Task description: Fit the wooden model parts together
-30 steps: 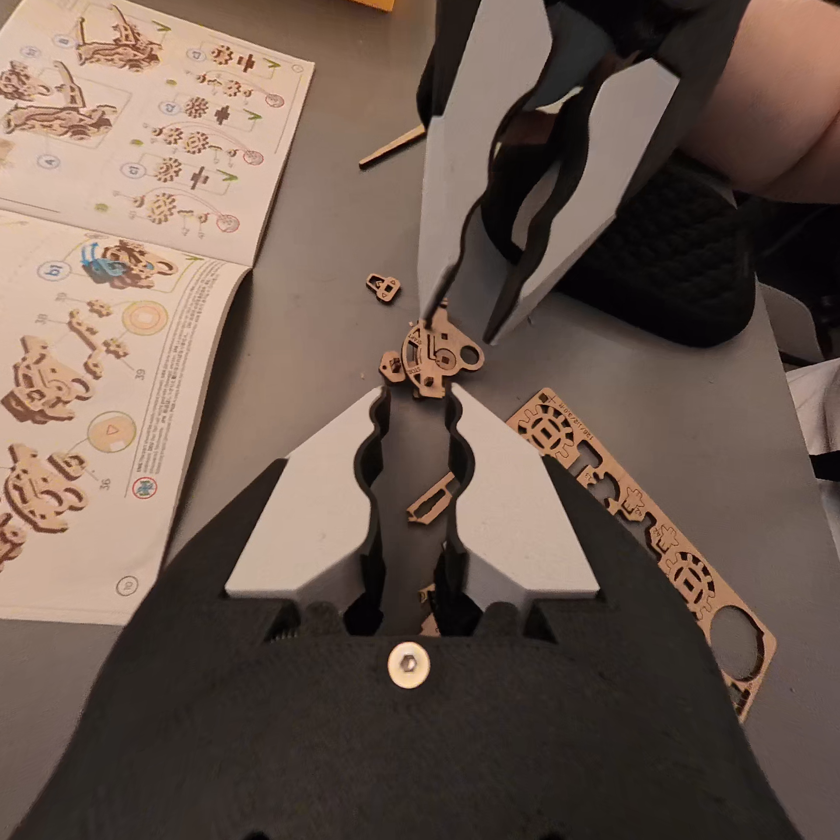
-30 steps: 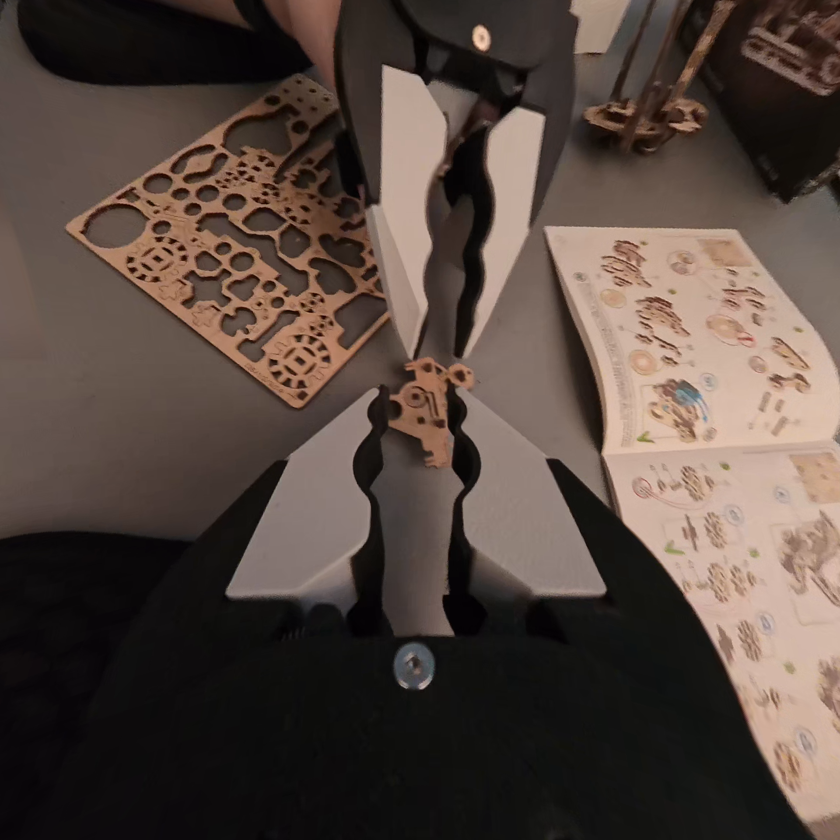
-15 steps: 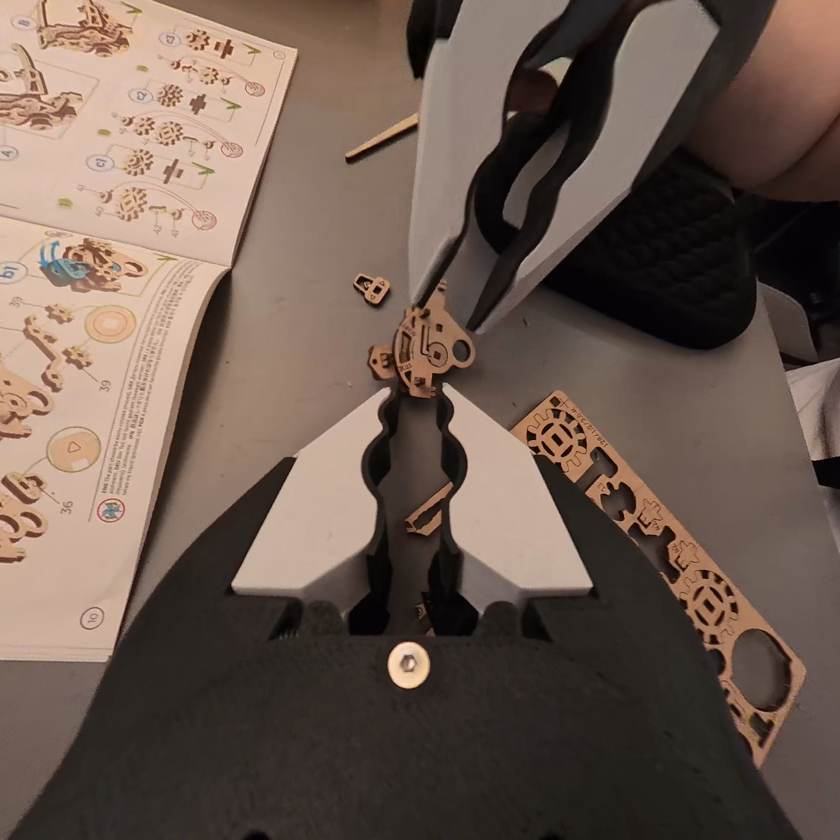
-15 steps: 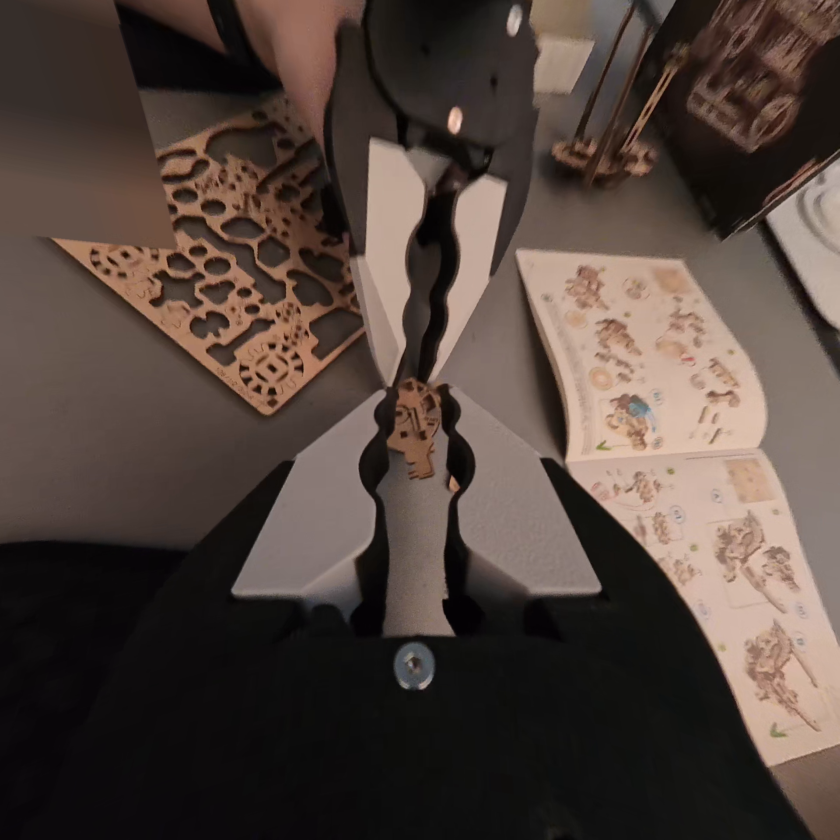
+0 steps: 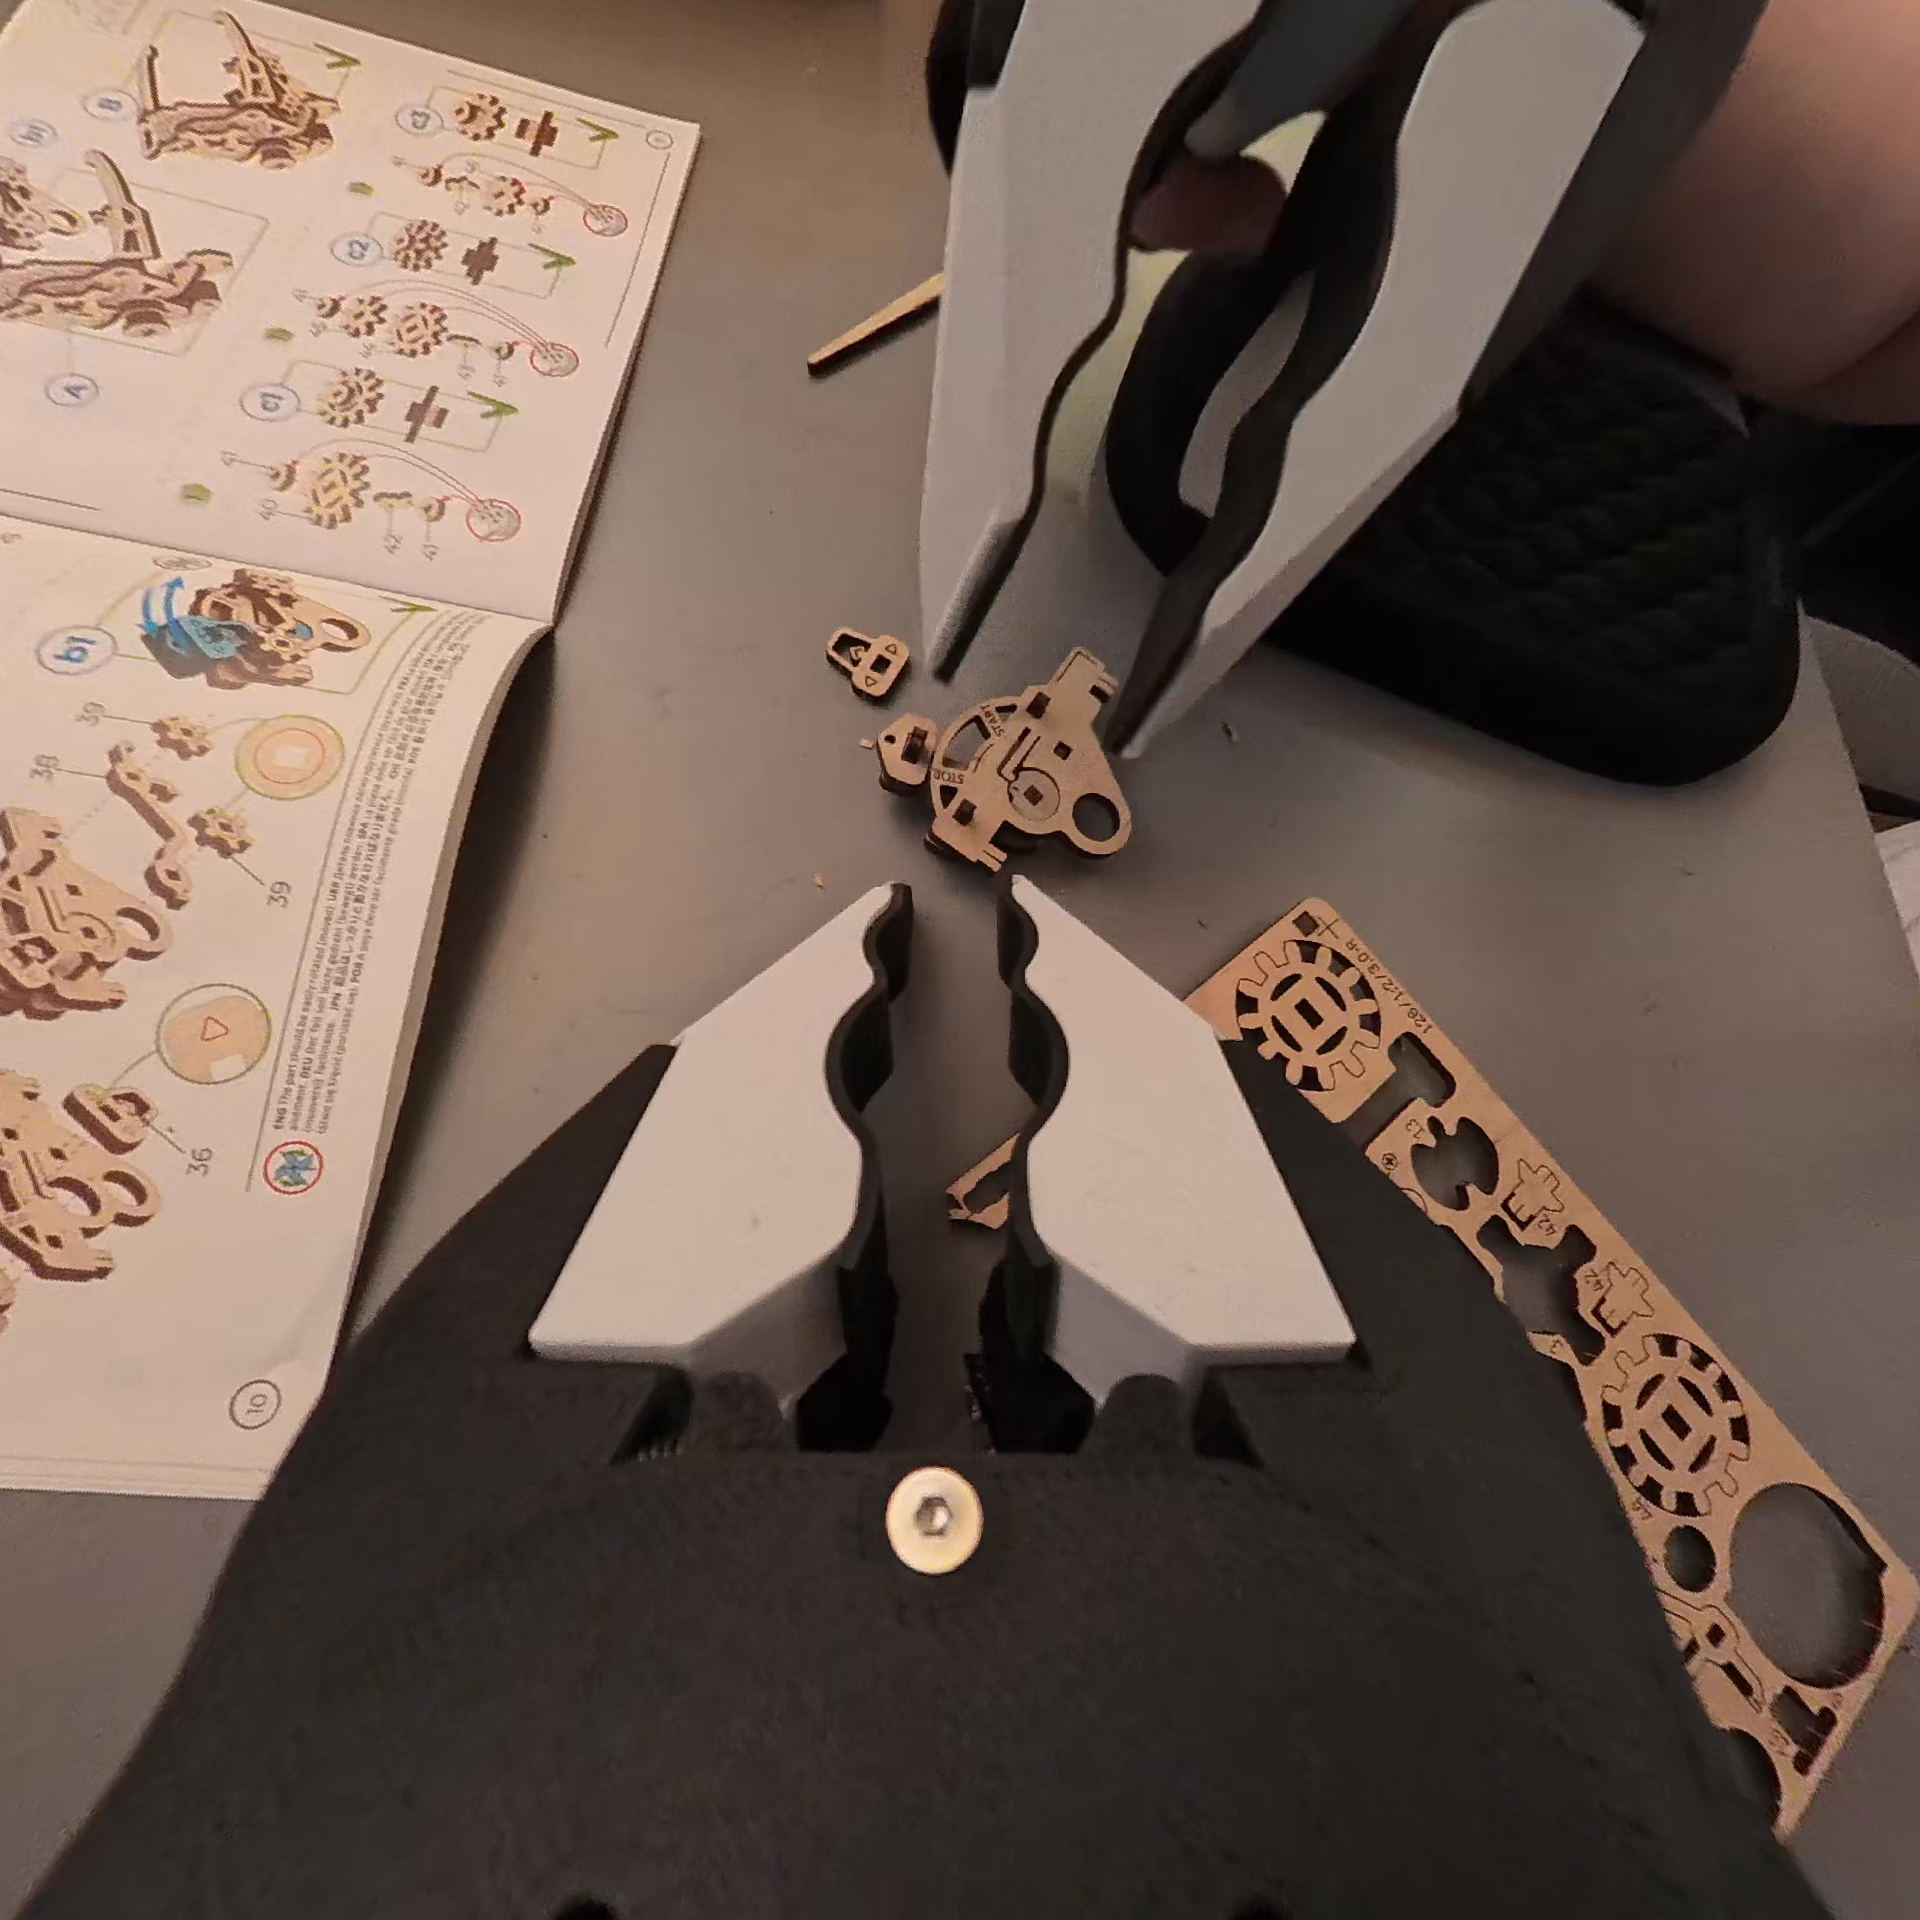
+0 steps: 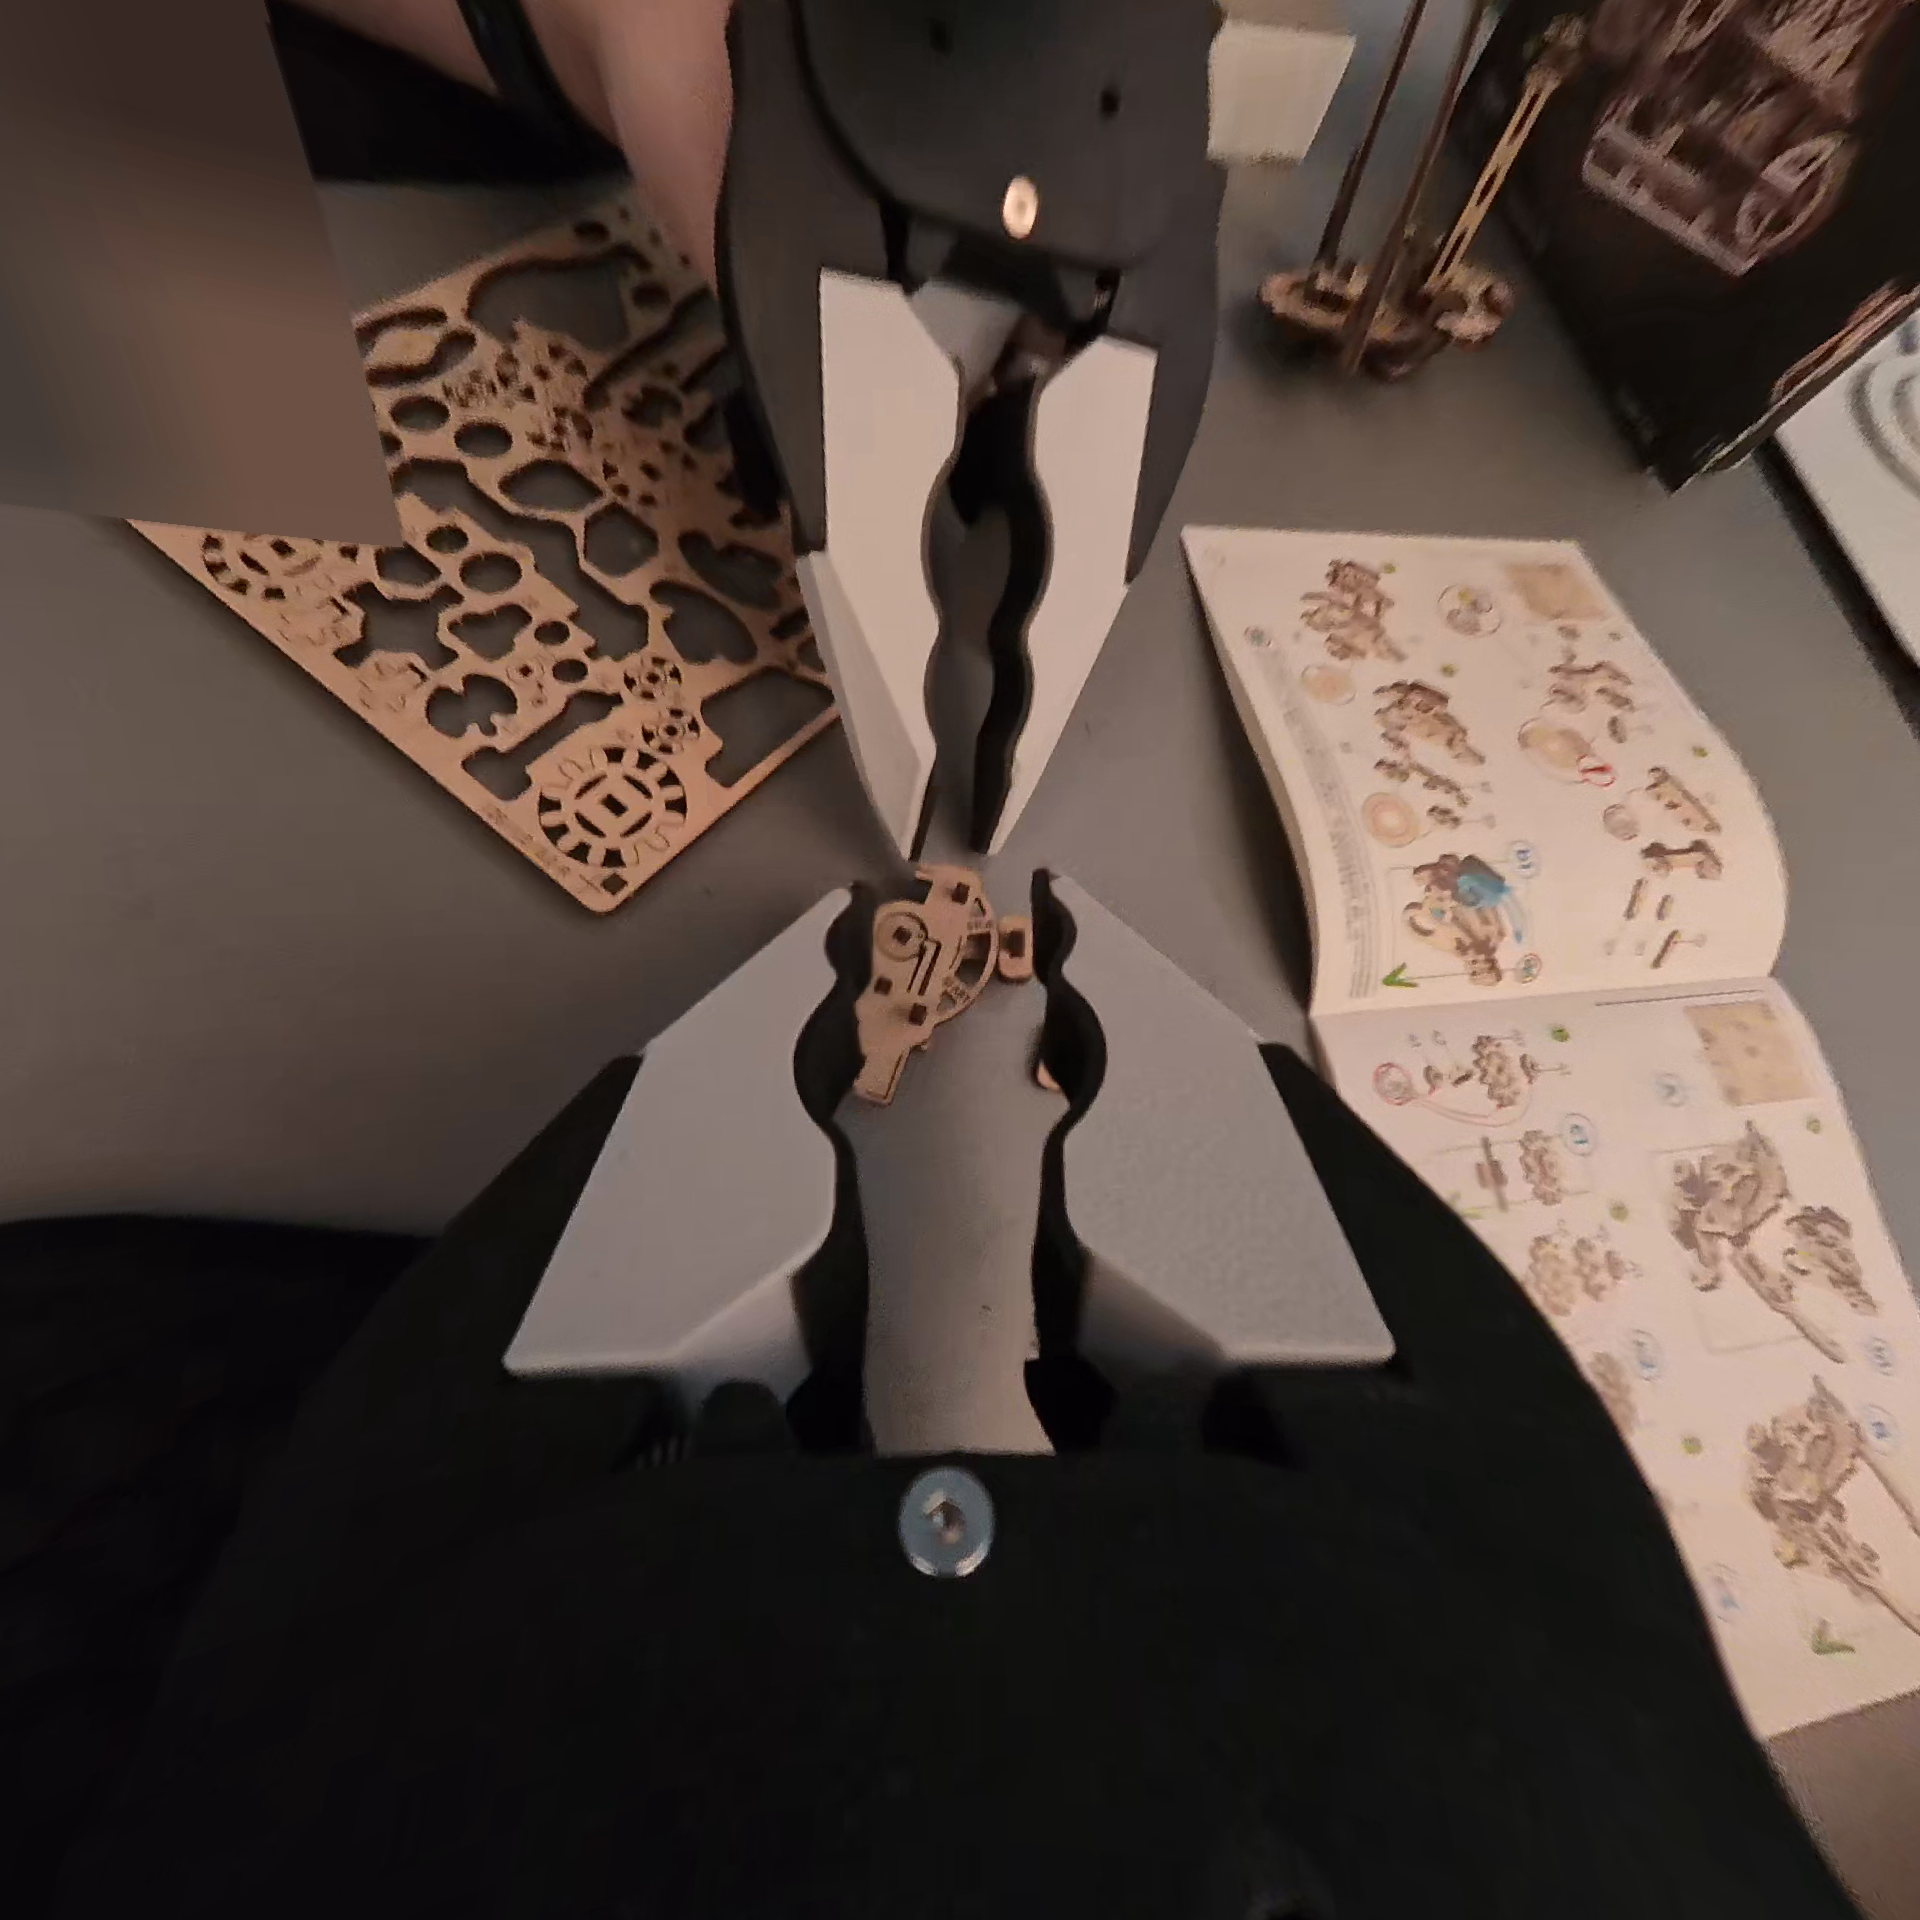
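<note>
Wooden model part lying flat on the grey bench [image 5: 1455, 935] between my two hand-held grippers.

I am holding my left hand-held gripper [image 5: 953, 902] with its jaws slightly apart and nothing between them, its tips just short of the wooden model part [image 5: 1023, 774]. I am keeping my right hand-held gripper [image 6: 945, 894] spread wider, straddling the part, one fingertip [image 5: 1127, 727] touching its edge without pinching it. The part's long axis is running roughly from one gripper to the other, its ringed end toward my left gripper and its notched tab toward my right. A small wooden piece [image 5: 902, 755] is sitting against its side, another small piece [image 5: 868, 657] just beyond. A narrow cut-out sheet [image 5: 1558, 1247] is lying under my left gripper's side, a larger cut-out sheet [image 6: 499, 644] behind it. The open instruction booklet [image 5: 312, 623] is lying well apart.
</note>
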Demonstrator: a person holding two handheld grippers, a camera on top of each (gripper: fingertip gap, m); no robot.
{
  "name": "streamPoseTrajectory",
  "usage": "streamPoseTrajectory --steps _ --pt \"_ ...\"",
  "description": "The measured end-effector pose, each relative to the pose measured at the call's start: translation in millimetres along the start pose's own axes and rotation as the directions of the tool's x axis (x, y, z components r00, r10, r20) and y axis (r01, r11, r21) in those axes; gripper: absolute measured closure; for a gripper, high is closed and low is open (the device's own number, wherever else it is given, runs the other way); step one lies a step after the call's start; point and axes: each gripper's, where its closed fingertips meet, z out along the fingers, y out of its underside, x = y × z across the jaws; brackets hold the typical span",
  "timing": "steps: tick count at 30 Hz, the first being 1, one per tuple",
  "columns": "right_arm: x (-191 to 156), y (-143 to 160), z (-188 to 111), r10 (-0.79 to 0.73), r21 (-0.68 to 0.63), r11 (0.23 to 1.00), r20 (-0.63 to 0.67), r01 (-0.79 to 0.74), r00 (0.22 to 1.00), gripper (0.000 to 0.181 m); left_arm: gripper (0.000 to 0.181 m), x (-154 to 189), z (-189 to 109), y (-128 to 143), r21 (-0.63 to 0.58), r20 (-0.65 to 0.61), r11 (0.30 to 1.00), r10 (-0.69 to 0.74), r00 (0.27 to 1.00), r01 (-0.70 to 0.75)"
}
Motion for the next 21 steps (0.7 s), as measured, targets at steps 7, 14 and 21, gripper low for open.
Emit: streamPoseTrajectory --steps 7,14,21 --pt "-2 15 14 0.037 -0.052 0.998 0.049 -0.035 0.998 0.164 0.172 0 2 0 -0.008 0.004 1.000 0.004 1.000 -0.004" --pt "-1 12 14 0.080 -0.034 0.996 0.042 -0.078 0.996 0.165 0.171 3 4 -1 -0.004 -0.027 1.000 -0.021 0.999 0.021" --pt "-2 13 10 0.098 -0.035 0.995 0.058 -0.096 0.994 0.147 0.160 0 0 -5 0.018 -0.019 0.998 -0.066 0.998 0.066"
